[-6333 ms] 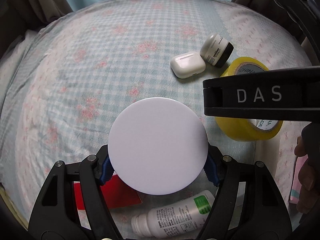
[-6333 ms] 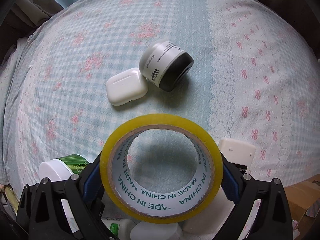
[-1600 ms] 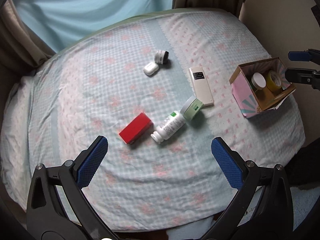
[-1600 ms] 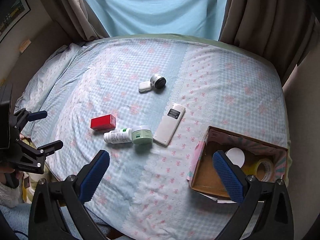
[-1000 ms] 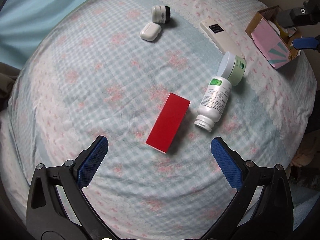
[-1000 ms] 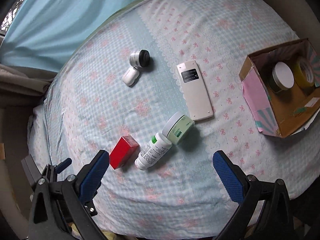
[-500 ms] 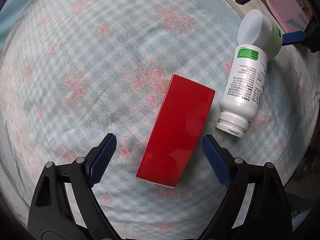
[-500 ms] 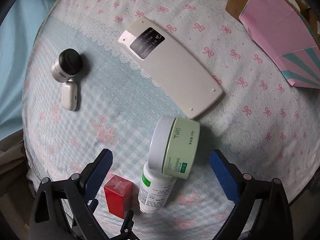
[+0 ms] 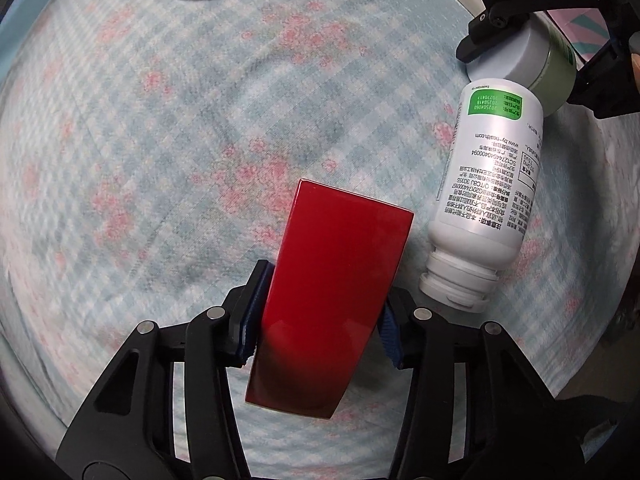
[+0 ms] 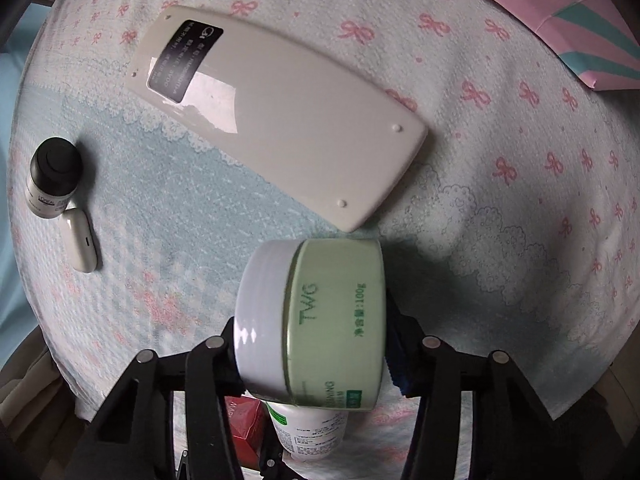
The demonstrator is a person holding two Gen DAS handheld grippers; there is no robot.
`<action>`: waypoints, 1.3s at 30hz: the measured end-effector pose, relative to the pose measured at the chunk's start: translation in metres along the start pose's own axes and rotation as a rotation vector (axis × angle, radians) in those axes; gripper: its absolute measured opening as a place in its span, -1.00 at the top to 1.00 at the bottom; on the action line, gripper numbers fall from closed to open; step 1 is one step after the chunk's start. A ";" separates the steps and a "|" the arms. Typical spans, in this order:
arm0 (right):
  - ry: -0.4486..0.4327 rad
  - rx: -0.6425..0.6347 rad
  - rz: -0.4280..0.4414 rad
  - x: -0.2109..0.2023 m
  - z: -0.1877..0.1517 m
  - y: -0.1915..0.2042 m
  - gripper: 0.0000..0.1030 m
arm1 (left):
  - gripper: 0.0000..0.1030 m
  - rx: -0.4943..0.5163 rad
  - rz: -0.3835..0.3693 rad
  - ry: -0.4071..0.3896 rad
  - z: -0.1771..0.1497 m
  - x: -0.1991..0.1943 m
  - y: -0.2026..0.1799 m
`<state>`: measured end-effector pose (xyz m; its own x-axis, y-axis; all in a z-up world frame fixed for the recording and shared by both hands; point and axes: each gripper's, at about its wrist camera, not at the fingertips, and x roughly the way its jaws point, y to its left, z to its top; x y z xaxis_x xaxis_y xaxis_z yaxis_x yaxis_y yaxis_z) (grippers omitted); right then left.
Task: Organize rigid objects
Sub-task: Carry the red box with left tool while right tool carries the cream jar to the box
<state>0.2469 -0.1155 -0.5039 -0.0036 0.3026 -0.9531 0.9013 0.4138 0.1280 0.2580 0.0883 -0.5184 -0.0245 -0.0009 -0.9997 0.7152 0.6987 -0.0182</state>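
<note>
My left gripper (image 9: 318, 312) is shut on a glossy red box (image 9: 332, 292) that lies on the patterned bedsheet (image 9: 160, 140). A white bottle with a green label (image 9: 486, 196) lies just right of the box, its neck toward me. My right gripper (image 10: 312, 344) is shut on a pale green cream jar with a white lid (image 10: 316, 324), which lies on its side; the jar (image 9: 536, 64) and that gripper also show at the upper right of the left wrist view. The red box (image 10: 248, 428) and the bottle (image 10: 308, 428) peek out below the jar.
A white remote (image 10: 276, 108) lies face down just beyond the jar. A small dark-capped jar (image 10: 52, 176) and a white earbud case (image 10: 80, 240) lie at the left. The pink striped box (image 10: 560, 12) sits at the upper right.
Both grippers came down to the bed from high above. The left closed on the red box and the right closed on the green jar; half a second ago both stood open.
</note>
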 end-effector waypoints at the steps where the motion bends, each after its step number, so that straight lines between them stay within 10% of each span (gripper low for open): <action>1: -0.002 -0.003 0.000 0.001 0.000 -0.001 0.15 | 0.14 -0.003 0.000 -0.003 0.001 0.001 -0.001; 22: 0.000 -0.123 0.006 -0.007 -0.002 0.006 0.23 | 0.18 -0.100 -0.025 -0.088 -0.002 -0.041 0.016; 39: -0.104 -0.393 0.099 -0.123 -0.050 0.023 0.23 | 0.18 -0.219 -0.052 -0.239 -0.026 -0.176 0.037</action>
<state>0.2462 -0.1006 -0.3696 0.1367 0.2777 -0.9509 0.6612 0.6892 0.2963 0.2703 0.1328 -0.3422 0.1266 -0.1902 -0.9736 0.5492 0.8307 -0.0908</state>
